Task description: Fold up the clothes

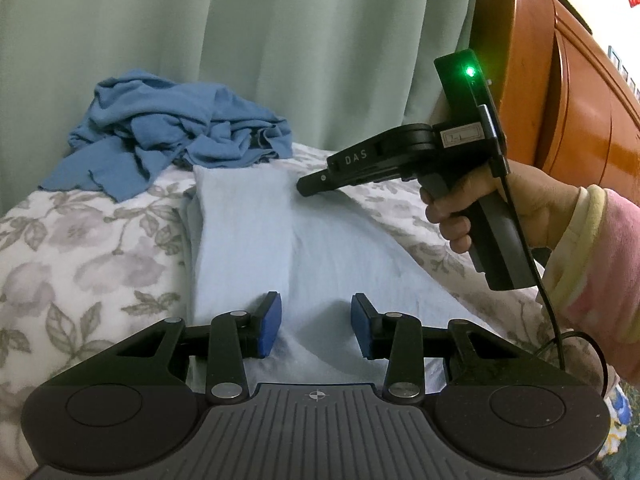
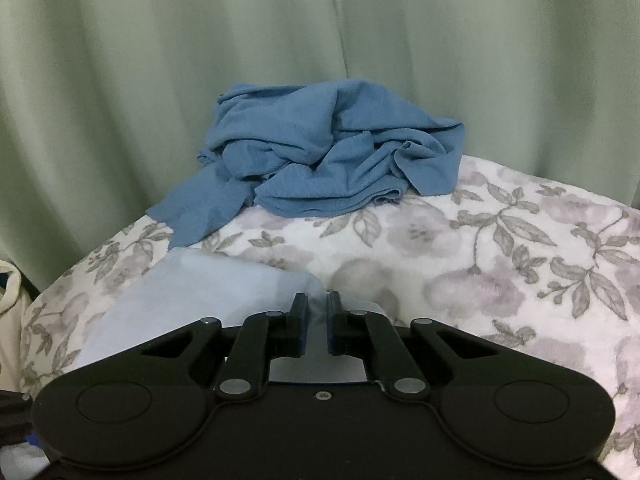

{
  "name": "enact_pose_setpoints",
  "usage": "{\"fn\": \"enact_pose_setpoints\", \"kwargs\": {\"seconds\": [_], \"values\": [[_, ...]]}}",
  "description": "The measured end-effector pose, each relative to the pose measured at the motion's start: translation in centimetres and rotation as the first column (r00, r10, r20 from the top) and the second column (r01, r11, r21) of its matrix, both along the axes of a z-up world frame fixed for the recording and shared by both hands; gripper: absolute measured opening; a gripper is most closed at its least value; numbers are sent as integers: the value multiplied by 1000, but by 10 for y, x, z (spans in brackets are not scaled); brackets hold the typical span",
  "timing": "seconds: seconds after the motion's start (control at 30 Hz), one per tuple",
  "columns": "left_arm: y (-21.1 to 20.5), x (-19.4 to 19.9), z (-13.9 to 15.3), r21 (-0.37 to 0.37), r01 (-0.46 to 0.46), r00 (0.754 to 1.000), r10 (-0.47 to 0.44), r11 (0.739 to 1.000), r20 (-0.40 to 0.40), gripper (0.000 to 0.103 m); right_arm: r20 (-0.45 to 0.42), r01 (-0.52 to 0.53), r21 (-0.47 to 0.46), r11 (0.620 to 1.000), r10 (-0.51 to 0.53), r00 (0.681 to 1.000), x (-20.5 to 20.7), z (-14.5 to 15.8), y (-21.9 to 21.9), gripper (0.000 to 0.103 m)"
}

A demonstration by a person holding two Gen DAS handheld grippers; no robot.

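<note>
Pale blue garment lies partly folded lengthwise on the floral blanket, near a crumpled darker blue garment at the back. Left gripper stands partly closed over the near hem, a ridge of cloth between its 2 pads; whether they pinch it cannot be told. Right gripper is clamped on the far edge. Lift both together, keeping the cloth taut, so the fold lands square.

light blue cloth's near edge hidden under right gripper, sleeve cut off
</note>
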State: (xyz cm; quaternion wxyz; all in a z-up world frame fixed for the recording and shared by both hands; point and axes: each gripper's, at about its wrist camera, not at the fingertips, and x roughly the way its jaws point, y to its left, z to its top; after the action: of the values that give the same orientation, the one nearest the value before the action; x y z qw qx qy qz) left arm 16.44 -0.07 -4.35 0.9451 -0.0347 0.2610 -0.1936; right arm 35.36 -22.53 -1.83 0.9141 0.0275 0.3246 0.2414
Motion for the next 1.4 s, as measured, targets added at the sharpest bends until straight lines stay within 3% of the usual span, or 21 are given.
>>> {"fn": "enact_pose_setpoints", "kwargs": {"seconds": [0.2,0.3,0.4,0.53,0.63,0.77,0.87,1.13,1.4], "values": [[4,1,5,-31,11,1000,-12,999,-4,35,8,6,0,1000,-6,1000,-4,6,0,7],[6,1,13,-42,15,1000,-15,999,16,38,24,1,27,1000,-2,1000,-13,15,-3,18],[9,3,24,-34,13,998,-11,999,54,45,51,-4,35,999,3,999,-28,27,-7,23],[15,12,43,-17,-8,994,9,1000,108,68,104,-1,36,999,-3,995,-56,42,-16,49],[20,24,55,-2,-25,990,25,1000,139,72,128,4,29,1000,-8,992,-80,47,-23,58],[26,51,61,-20,-41,994,42,999,103,78,128,25,40,999,-30,991,-112,46,-33,73],[28,73,61,-18,-41,996,42,999,75,82,105,50,63,997,-56,993,-136,40,-40,76],[34,124,37,41,-58,998,59,997,-32,83,-25,104,177,979,-101,995,-180,6,-47,79],[47,142,19,-4,-66,989,65,998,-130,83,-90,79,216,973,-60,994,-194,-13,-37,79]]}}
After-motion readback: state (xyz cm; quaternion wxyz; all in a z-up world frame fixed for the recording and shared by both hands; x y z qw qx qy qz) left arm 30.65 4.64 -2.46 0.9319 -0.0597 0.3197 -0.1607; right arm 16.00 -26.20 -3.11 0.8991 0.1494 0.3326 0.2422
